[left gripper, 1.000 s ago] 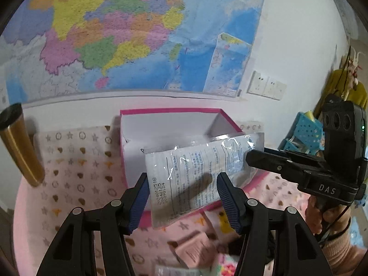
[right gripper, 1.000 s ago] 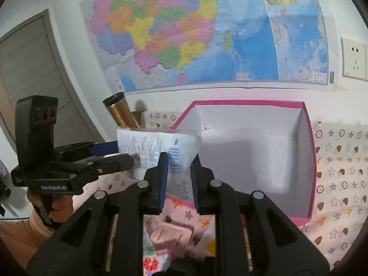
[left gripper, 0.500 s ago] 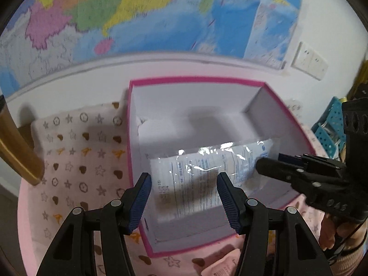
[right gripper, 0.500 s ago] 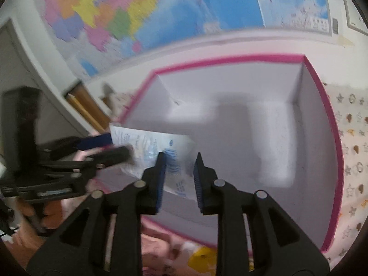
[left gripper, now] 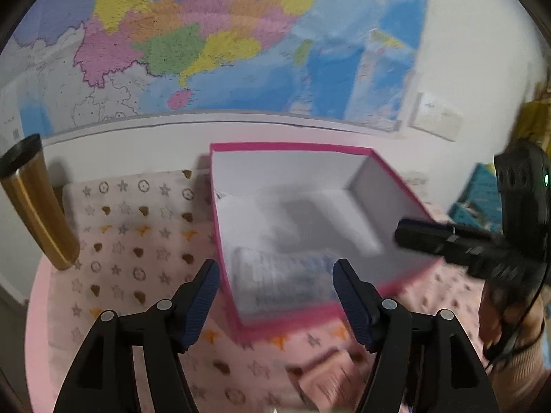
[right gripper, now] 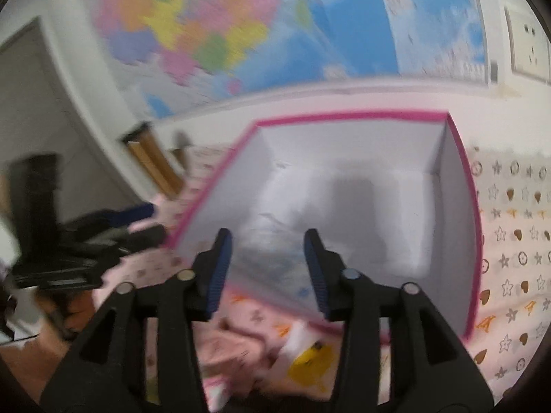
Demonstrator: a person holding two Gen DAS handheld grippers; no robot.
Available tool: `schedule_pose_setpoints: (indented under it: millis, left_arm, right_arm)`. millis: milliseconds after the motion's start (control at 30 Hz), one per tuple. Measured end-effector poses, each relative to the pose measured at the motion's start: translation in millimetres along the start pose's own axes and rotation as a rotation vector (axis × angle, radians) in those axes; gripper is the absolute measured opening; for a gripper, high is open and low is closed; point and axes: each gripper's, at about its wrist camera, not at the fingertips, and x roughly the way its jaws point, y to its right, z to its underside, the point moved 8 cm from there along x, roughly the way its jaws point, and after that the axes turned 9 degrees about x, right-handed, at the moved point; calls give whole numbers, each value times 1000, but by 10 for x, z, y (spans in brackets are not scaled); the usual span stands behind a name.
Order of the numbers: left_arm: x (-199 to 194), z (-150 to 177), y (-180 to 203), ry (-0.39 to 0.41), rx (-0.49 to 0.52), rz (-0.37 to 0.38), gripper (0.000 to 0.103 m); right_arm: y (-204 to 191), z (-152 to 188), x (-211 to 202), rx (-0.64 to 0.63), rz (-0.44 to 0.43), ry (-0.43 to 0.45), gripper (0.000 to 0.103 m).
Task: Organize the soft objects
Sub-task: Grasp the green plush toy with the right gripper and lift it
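Note:
A pink-rimmed white box (left gripper: pixel 292 148) stands open on the patterned cloth; it also shows in the right wrist view (right gripper: pixel 347 117). A clear plastic packet with blue print (left gripper: pixel 282 278) lies on the box floor near the front wall, blurred in the right wrist view (right gripper: pixel 272 254). My left gripper (left gripper: pixel 275 296) is open and empty just in front of the box. My right gripper (right gripper: pixel 267 268) is open and empty at the box's near edge; it shows at the right of the left wrist view (left gripper: pixel 427 237).
A gold metal tumbler (left gripper: pixel 38 203) stands at the left by the wall. Pink packets (left gripper: pixel 327 378) and a yellow-printed packet (right gripper: pixel 310 361) lie on the cloth in front of the box. A map and wall sockets (left gripper: pixel 437 120) are behind.
The right gripper has opened and let go of the clear packet, which now lies in the box. Both grippers have drawn back from the box.

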Motion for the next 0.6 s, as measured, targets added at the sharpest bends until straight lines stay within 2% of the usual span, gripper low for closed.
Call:
schedule_pose_setpoints:
  millis: [133,233,333,433,600]
  left_arm:
    - [-312,275,102,28,13,80,71]
    - [-529,554,189,32,17,133,71]
    - [-702,846,281,31,31,161,71]
    - [-812,1131,334,20,25,183,72]
    - [-891,1568,450,-25,2,228,72]
  right_arm:
    - [-389,208,-474,-101,-99,21,49]
    - [-519,421,-748,-148,-150,10,49]
    - [-599,774,-931,-185,-183,-28,59]
    - [-592,1171,-924,-210,-162,-94,60]
    - [-562,1900,-605,-188,-158,-266,60]
